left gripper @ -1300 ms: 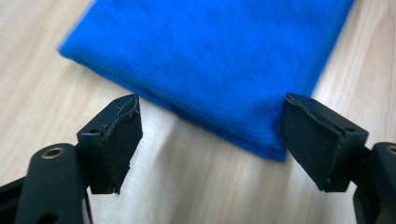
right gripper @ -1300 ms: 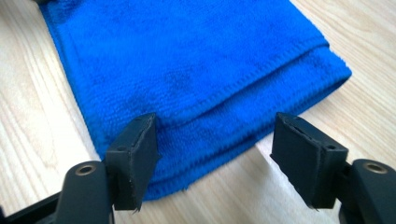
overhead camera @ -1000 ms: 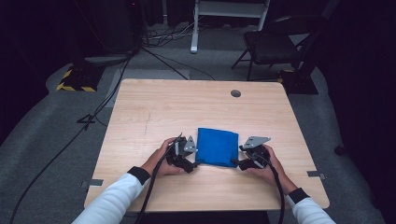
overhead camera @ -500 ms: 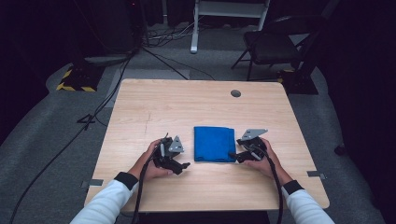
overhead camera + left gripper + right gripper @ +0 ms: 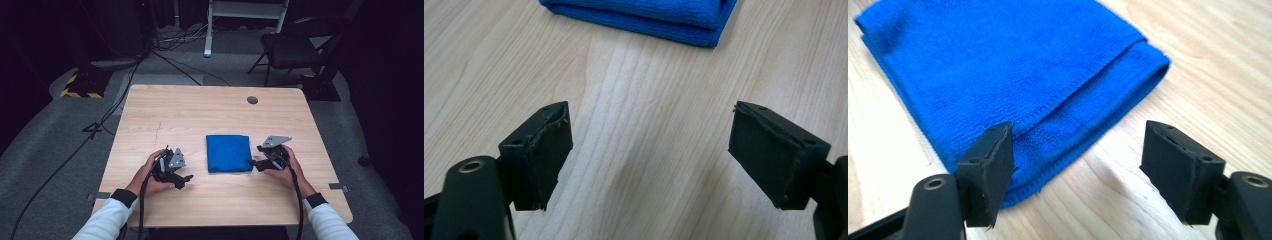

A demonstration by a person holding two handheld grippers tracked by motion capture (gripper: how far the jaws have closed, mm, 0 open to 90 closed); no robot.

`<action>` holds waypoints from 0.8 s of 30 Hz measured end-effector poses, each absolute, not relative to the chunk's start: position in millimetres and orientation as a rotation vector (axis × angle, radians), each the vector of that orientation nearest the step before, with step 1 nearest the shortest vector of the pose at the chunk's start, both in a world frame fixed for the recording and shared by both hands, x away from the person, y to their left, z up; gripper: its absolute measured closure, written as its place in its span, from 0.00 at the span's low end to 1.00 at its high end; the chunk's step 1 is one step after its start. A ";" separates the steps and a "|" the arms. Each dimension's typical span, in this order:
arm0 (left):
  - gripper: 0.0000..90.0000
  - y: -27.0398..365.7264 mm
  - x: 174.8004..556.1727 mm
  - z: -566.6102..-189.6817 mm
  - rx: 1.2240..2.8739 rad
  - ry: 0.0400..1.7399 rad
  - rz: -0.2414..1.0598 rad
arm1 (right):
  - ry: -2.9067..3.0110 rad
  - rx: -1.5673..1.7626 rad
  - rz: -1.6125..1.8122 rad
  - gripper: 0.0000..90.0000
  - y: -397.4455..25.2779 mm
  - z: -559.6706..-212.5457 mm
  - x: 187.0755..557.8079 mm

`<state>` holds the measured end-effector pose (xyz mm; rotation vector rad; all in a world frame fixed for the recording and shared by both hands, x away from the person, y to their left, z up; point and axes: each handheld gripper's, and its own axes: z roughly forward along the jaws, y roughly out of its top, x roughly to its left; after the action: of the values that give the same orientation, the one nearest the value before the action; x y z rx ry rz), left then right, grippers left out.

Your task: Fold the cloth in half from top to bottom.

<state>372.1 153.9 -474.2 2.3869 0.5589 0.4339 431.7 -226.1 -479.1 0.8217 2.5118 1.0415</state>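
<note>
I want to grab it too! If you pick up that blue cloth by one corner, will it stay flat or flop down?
The blue cloth looks like soft, fuzzy fabric, so it would probably droop. Its folded layers would likely fall open. It seems light.

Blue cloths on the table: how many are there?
1. A single folded blue cloth lies on the wooden table, between the left gripper and the right gripper, nearer the right one. Both grippers' jaws stand open, holding nothing.
</note>
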 end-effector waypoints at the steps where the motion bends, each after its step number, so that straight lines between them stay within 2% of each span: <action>1: 0.20 155.8 372.2 -474.4 2.388 0.561 0.441 | 2.509 0.824 1.037 0.33 -227.9 -477.2 430.3; 7: 0.21 164.1 368.1 -474.3 2.416 0.578 0.511 | 2.485 0.813 1.025 0.32 -241.2 -467.4 419.7; 24: 0.20 186.2 352.9 -480.0 2.449 0.633 0.514 | 2.448 0.836 0.905 0.32 -279.0 -464.9 389.6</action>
<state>352.9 186.2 -480.0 2.4485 0.6329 0.5139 389.6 -279.0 -464.9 0.8356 2.4485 0.9054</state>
